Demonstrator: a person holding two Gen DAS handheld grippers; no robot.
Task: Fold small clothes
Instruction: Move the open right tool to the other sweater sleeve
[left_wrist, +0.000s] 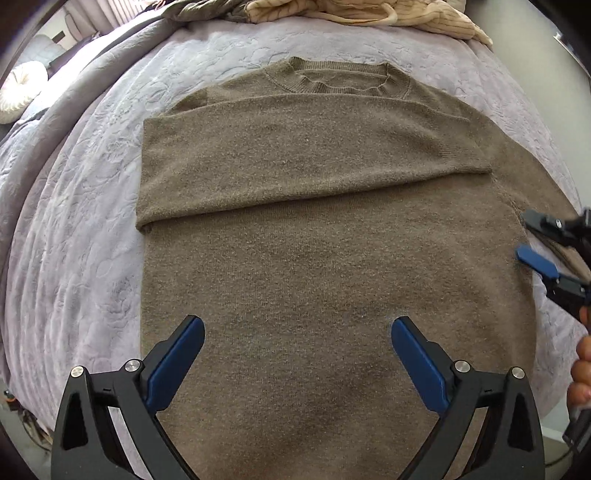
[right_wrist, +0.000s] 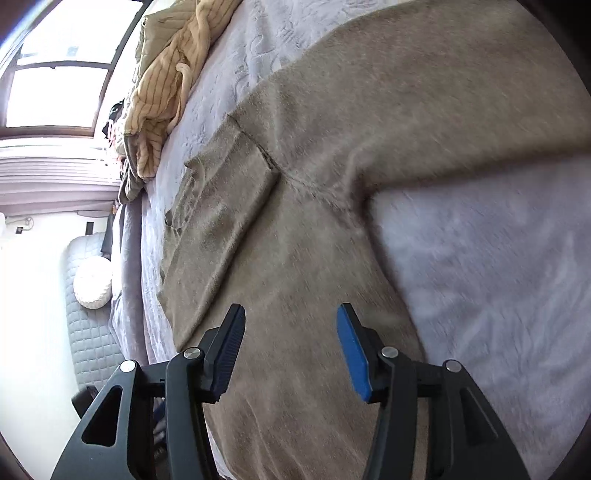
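A brown knit sweater (left_wrist: 325, 251) lies flat on the lilac bedspread (left_wrist: 74, 206), neck away from me, with one sleeve (left_wrist: 295, 162) folded across its chest. My left gripper (left_wrist: 297, 328) hangs straight above the sweater's lower body, jaws wide open and empty. In the right wrist view the same sweater (right_wrist: 314, 229) runs diagonally, its other sleeve (right_wrist: 461, 110) stretching off to the upper right. My right gripper (right_wrist: 290, 317) stands open above the cloth near the sleeve's root, nothing between its pads. It also shows at the sweater's right edge (left_wrist: 535, 240) in the left wrist view.
A cream striped garment (left_wrist: 369, 14) and an olive one (left_wrist: 199, 9) are heaped at the far end of the bed. A white round cushion (right_wrist: 92, 284) lies on a quilted seat beside the bed. A hand (left_wrist: 581, 365) holds the right gripper at the right edge.
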